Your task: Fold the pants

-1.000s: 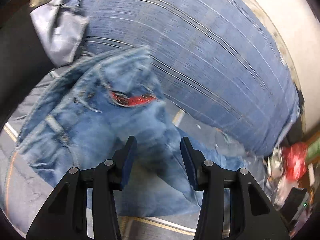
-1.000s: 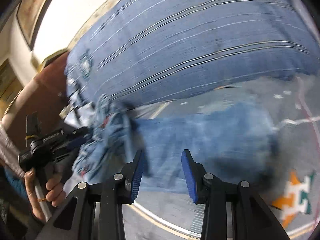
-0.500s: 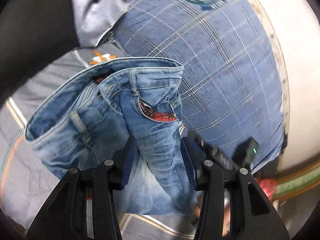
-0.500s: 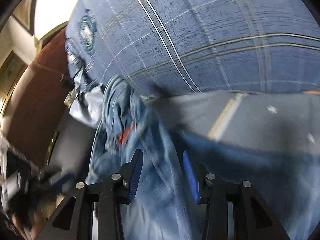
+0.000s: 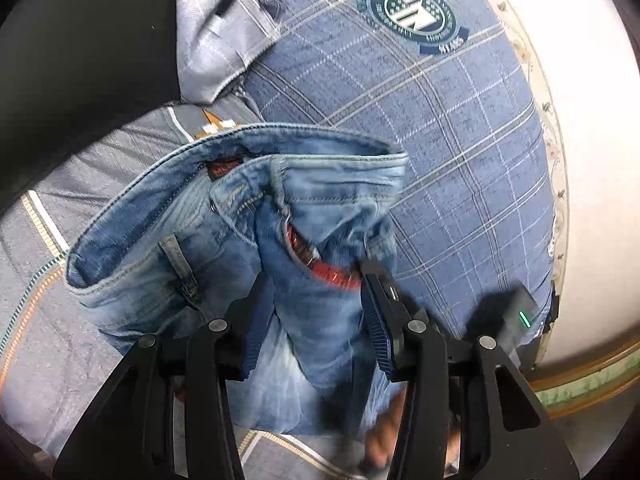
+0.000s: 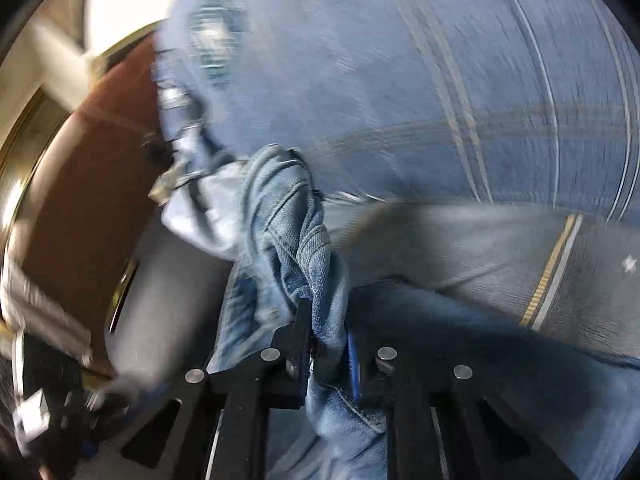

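The right gripper (image 6: 328, 344), jaws just closed on a bunched fold of the faded blue denim pants (image 5: 248, 240) near the grey bedspread's (image 5: 52, 344) edge, may drag them askew, since the left gripper (image 5: 316, 320) straddles them half-open, unpinched.

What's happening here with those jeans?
A person is working two handheld grippers on jeans lying on a bed. The right gripper has just closed its jaws on a bunched fold of denim. The left gripper straddles the jeans below the waistband, jaws apart. No fold is finished yet.
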A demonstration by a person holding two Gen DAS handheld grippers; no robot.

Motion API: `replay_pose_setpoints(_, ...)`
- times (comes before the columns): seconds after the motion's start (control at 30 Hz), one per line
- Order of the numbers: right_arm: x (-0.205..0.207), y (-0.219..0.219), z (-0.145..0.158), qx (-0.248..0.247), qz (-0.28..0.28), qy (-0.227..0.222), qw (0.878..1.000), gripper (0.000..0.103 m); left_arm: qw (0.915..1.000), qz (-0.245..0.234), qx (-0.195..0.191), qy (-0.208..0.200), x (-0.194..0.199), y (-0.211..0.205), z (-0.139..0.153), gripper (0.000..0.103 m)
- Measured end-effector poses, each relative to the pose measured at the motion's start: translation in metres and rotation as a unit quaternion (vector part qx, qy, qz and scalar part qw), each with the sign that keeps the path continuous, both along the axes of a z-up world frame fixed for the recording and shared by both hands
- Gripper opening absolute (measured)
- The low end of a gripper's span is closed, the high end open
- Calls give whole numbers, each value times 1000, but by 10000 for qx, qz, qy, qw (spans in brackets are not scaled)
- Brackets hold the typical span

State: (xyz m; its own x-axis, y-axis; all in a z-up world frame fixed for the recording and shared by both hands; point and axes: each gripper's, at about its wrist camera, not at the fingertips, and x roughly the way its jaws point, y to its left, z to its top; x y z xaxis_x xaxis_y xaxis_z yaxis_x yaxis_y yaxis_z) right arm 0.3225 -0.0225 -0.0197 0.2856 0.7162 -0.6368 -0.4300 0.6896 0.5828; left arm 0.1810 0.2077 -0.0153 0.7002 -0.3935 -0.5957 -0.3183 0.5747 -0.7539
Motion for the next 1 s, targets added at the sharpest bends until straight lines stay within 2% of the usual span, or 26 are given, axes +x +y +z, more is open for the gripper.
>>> replay_pose_setpoints(0.07, -32, 8, 17, 145, 266, -319, 9990, 11, 9999, 67, -34, -72, -5, 6, -1, 44)
replay_pose_setpoints(0.13, -54, 18, 17, 201, 472, -318, 9982, 11, 9999, 116, -38, -31, -12, 11, -6, 44)
replay_pose_setpoints(0.27, -92, 47, -22, 76, 931, 52, 9956, 11, 9986, 225, -251, 413, -27, 24, -34, 48)
replay_pose_setpoints(0.37, -110, 60, -47, -112, 966, 327, 9947, 12, 9945, 353, -258, 954, -27, 36, -58, 48)
replay_pose_setpoints(0.47, -119, 49, -48, 41, 844, 539, 9950, 17, 9884, 597, -363, 1351, -30, 46, -78, 48)
replay_pose_setpoints(0.53, -125, 34, -39, 168, 863, 565, 9945, 18, 9885, 753, -327, 1273, -31, 48, -77, 48)
replay_pose_setpoints(0.57, -131, 19, -32, 274, 870, 584, 9941, 21, 9890, 819, -242, 1211, -32, 48, -73, 48)
replay_pose_setpoints(0.63, -142, -8, -18, 372, 786, 477, 9951, 25, 9898, 940, 47, 1073, -34, 44, -63, 30)
replay_pose_setpoints(0.7, -152, -49, -2, 430, 541, 277, 9972, 27, 9900, 987, 247, 980, -35, 42, -56, 18)
replay_pose_setpoints(0.77, -157, -101, 10, 449, 81, 109, 9989, 34, 9903, 1002, 429, 859, -36, 37, -49, 12)
replay_pose_setpoints(0.83, -160, -153, 17, 224, -469, -76, 9986, 38, 9896, 1028, 629, 788, -38, 34, -47, 8)
replay_pose_setpoints(0.93, -158, -234, 14, -384, -1615, -290, 9857, 38, 9885, 1139, 738, 661, -46, 34, -42, 2)
replay_pose_setpoints(0.97, -160, -268, 13, -576, -2150, -248, 9746, 38, 9878, 1178, 805, 617, -47, 33, -39, 2)
replay_pose_setpoints(1.0, -159, -286, 11, -619, -2446, -177, 9675, 38, 9870, 1207, 890, 581, -48, 32, -36, 1)
